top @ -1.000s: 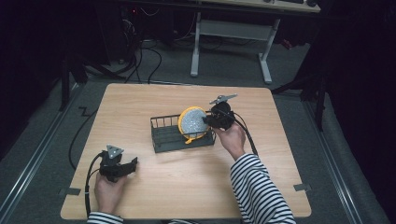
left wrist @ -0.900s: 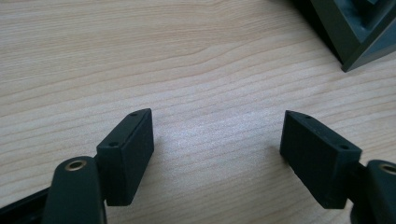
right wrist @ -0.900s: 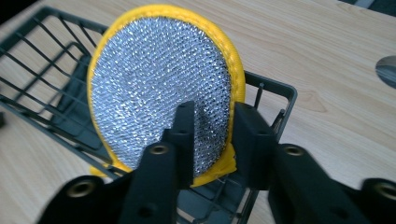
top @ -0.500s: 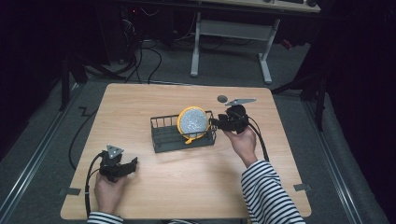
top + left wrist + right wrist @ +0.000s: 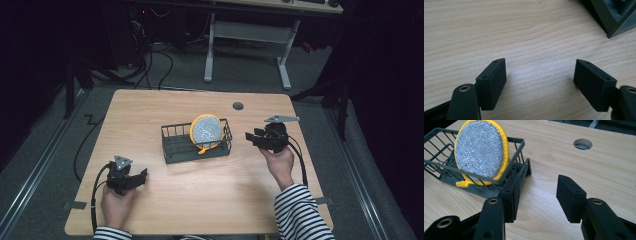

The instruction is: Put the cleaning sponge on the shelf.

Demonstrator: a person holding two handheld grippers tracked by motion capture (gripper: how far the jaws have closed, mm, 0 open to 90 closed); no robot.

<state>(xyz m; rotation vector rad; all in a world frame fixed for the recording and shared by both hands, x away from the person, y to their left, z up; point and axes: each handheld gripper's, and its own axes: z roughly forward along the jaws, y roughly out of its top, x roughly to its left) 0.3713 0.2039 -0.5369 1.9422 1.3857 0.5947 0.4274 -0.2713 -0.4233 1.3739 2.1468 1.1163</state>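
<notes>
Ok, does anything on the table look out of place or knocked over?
Nothing stands out. The yellow-rimmed scrubber stands on edge inside the wire basket, leaning against its right end; both grippers are open and empty.

I can read no text, label, brand, number or sign anywhere in my three views; every surface I see is unmarked or too small to make out.
</notes>
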